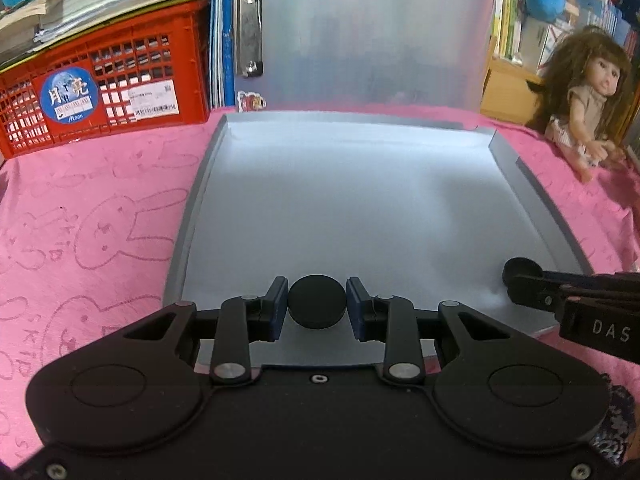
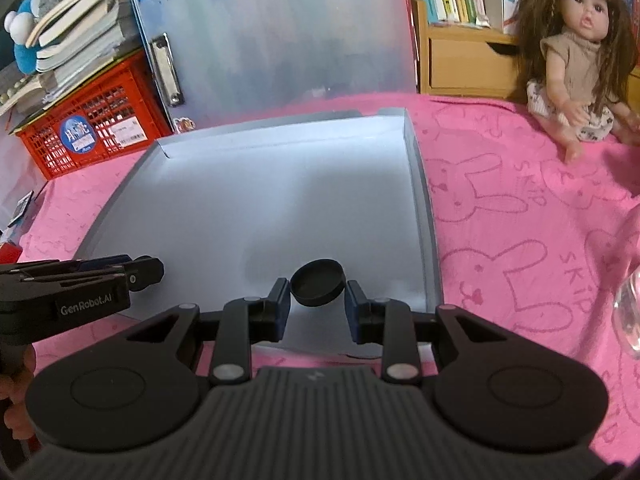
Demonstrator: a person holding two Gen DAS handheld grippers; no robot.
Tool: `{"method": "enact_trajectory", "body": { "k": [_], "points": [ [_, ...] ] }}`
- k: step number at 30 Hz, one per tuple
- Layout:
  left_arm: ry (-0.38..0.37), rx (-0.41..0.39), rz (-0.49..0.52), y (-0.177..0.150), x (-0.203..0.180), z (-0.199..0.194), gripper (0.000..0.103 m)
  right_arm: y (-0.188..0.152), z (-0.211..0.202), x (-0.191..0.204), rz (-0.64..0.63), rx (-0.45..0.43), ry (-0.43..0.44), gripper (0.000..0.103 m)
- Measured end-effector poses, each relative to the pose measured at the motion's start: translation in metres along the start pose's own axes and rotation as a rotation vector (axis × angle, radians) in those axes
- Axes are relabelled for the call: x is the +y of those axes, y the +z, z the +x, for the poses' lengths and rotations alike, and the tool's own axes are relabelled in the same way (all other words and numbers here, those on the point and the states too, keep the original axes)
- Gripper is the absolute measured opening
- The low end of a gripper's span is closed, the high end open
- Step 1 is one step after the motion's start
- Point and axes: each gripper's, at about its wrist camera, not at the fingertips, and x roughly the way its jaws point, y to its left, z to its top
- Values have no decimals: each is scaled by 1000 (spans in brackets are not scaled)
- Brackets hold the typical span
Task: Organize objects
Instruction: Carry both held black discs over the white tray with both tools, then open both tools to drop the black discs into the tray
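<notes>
An open grey file box point(image 1: 340, 208) lies flat on the pink cloth, its lid point(image 1: 360, 40) standing up behind; the box also shows in the right wrist view point(image 2: 260, 200). My left gripper point(image 1: 317, 307) is shut on a round black cap point(image 1: 317, 302), held over the box's near edge. My right gripper point(image 2: 317, 300) is shut on a second round black cap point(image 2: 318, 282), hollow side up, over the box's near right corner. The right gripper shows at the right edge of the left view point(image 1: 524, 276), and the left gripper at the left edge of the right view point(image 2: 144, 272).
A red crate point(image 1: 104, 92) with books stacked on it stands at the back left. A doll point(image 2: 576, 60) sits on the cloth at the back right, before a wooden bookshelf point(image 2: 468, 60). A clear glass object point(image 2: 628, 308) is at the right edge.
</notes>
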Motion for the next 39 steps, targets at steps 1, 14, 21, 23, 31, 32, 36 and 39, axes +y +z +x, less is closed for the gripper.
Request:
{"method": "enact_trajectory", "body": {
  "k": [1, 14, 21, 23, 31, 32, 36, 39],
  "points": [
    [1, 6, 0, 0, 0, 2, 30, 0, 1, -1, 2, 5, -1, 34],
    [20, -5, 24, -1, -4, 3, 31, -1, 5, -2, 2, 11, -1, 54],
    [10, -42, 35, 0, -6, -14, 47, 0, -9, -1, -12, -26, 3, 63],
    [-1, -60, 36, 0, -7, -24, 52, -1, -18, -1, -15, -41, 6, 65],
    [-31, -154, 94, -10, -16, -75, 71, -15, -62, 0, -53, -128, 25, 72],
    [-38, -162, 97, -13, -17, -82, 71, -18, -68, 0, -57, -139, 27, 73],
    [-71, -194, 103, -26, -18, -105, 73, -31, -92, 6, -87, -182, 40, 76],
    [-87, -219, 123, -39, -21, -122, 74, -44, -109, 12, -122, -215, 42, 78]
  ]
}}
